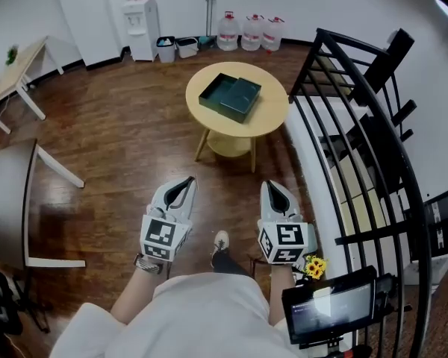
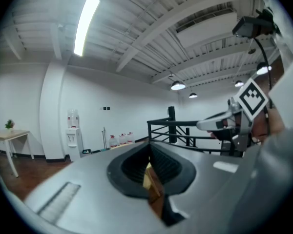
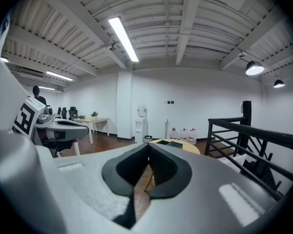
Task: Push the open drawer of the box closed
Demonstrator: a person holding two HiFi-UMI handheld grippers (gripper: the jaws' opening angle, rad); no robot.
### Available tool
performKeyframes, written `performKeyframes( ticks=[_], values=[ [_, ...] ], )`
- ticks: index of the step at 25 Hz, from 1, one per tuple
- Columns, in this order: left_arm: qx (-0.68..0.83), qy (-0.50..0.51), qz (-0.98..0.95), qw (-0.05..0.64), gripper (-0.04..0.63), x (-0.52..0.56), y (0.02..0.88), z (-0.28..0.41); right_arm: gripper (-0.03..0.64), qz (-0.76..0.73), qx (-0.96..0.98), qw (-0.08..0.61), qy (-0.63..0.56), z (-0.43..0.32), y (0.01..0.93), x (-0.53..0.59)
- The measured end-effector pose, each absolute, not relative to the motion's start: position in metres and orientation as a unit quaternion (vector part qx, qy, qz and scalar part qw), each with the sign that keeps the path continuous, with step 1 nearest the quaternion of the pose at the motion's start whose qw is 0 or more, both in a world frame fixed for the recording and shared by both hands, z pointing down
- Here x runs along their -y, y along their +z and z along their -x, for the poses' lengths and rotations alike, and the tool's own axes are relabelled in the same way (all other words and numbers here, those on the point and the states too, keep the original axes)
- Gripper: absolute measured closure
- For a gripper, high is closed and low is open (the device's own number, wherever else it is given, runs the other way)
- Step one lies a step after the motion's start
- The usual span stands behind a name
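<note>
Head view: box (image 1: 230, 97) sits near the middle of the round table (image 1: 272, 118), well ahead of both grippers. It is turned skew, one corner toward the camera. Too small to tell which side the drawer is on or how far out it stands. Long axis seems to run left to right, slightly tilted. Left gripper (image 1: 185, 185) and right gripper (image 1: 274, 189) are side by side over the floor (image 1: 112, 148), fingers (image 3: 166, 169) pressed together, nothing held. Right gripper view shows the box tiny, far off on the table.
</note>
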State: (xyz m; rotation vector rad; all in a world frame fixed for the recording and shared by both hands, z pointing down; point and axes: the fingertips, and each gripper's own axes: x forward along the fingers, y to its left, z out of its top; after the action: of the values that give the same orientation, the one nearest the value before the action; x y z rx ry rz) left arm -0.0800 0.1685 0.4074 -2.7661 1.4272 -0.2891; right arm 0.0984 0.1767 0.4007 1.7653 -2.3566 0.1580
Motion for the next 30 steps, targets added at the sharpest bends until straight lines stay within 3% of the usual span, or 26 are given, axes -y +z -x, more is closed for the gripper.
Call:
performKeyframes(
  ticks=[19,30],
  values=[
    [-0.473,-0.078,0.877,-0.006,0.588,0.001,0.405,0.044,0.614,-0.584,0.802,0.095,0.087,-0.145,0.406,-0.015],
    [-0.455,-0.086,0.886,-0.007,0.588,0.127,0.413,0.057,0.614,-0.612,0.778,0.111,0.088,-0.15,0.407,0.091]
  ],
)
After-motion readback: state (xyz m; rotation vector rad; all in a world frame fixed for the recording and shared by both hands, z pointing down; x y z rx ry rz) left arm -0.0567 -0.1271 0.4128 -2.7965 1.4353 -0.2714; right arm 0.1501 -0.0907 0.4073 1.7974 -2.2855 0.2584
